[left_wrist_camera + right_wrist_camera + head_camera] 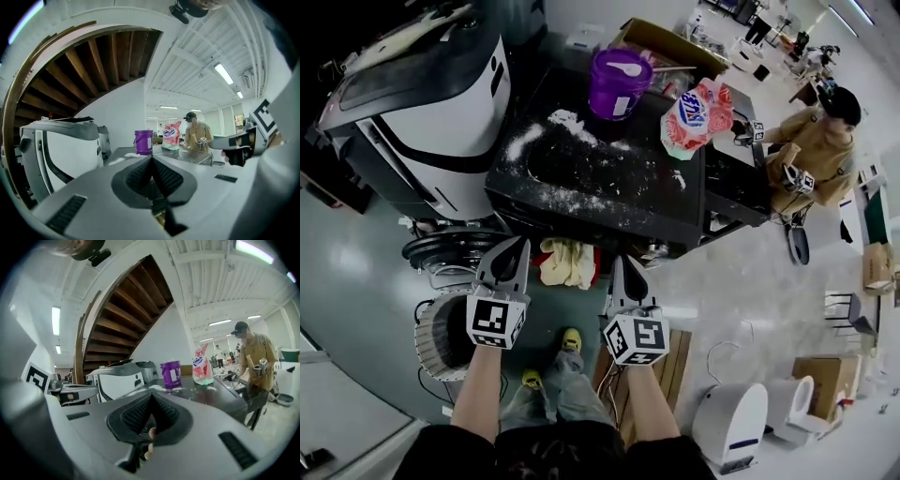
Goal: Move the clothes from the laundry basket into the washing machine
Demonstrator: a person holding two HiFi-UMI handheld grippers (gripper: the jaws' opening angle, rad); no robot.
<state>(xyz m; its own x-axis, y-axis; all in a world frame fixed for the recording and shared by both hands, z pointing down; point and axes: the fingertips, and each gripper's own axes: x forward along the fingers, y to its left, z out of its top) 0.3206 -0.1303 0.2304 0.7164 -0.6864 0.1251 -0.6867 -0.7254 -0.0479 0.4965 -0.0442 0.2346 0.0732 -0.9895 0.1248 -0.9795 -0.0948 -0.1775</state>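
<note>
1. The left gripper and the right gripper are both closed tight, with nothing between the jaws.
2. Yellowish clothes lie between them, below the near edge of the dark bench.
3. A round white basket stands on the floor beside the left gripper.

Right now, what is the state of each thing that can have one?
Left hand-held gripper: shut, empty.
Right hand-held gripper: shut, empty.
Purple bucket: upright, open, on the table.
Detergent bag: standing upright.
White powder: spilled over the table.
Yellow cloth: bunched below the table edge.
</note>
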